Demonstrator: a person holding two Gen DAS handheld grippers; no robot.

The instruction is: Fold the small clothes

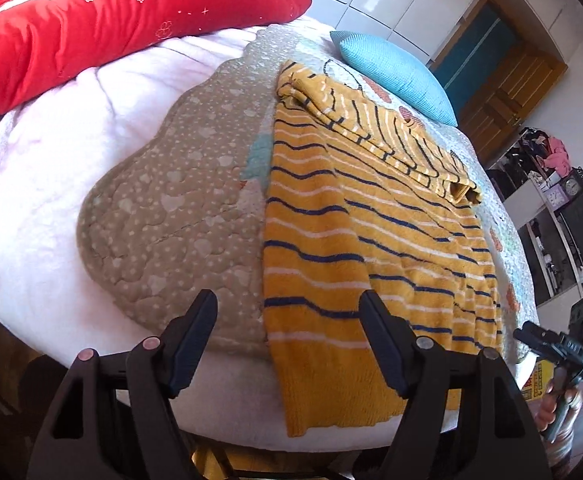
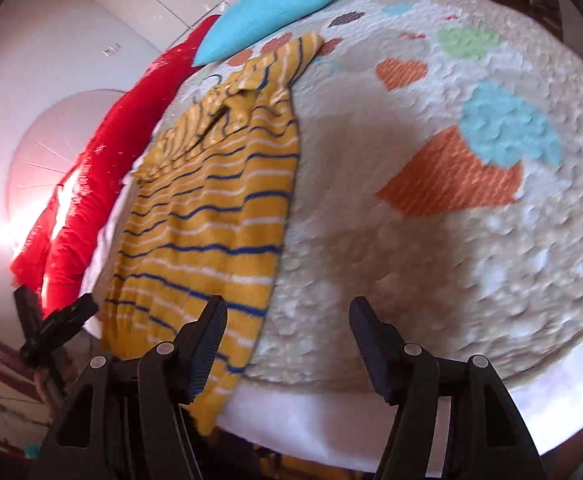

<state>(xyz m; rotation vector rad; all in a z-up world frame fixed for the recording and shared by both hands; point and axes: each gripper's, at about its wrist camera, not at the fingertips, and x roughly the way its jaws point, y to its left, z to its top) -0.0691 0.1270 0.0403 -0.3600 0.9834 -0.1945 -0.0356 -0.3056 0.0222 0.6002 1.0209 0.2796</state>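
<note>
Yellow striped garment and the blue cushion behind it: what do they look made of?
Yellow garment with navy and white stripes: soft, matte knit, probably cotton or wool; fuzzy surface, ribbed hem. Small blue cushion: woven or fine-knit fabric, matte; regular dotted texture. Fibre uncertain.

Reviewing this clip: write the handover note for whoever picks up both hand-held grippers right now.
Left hand-held gripper: open, empty, hovering above the sweater's hem end at the bed edge.
Right hand-held gripper: open, empty, over the quilted mat, just right of the sweater.
Striped yellow sweater: lies lengthwise on the mat, hem hanging a little over the bed edge. Both sides look folded in, with a sleeve lying across the far end.
Blue pillow and red duvet sit beyond it, not touching the job.
Left to do: probably fold the length over, hem toward collar, then tidy.
</note>
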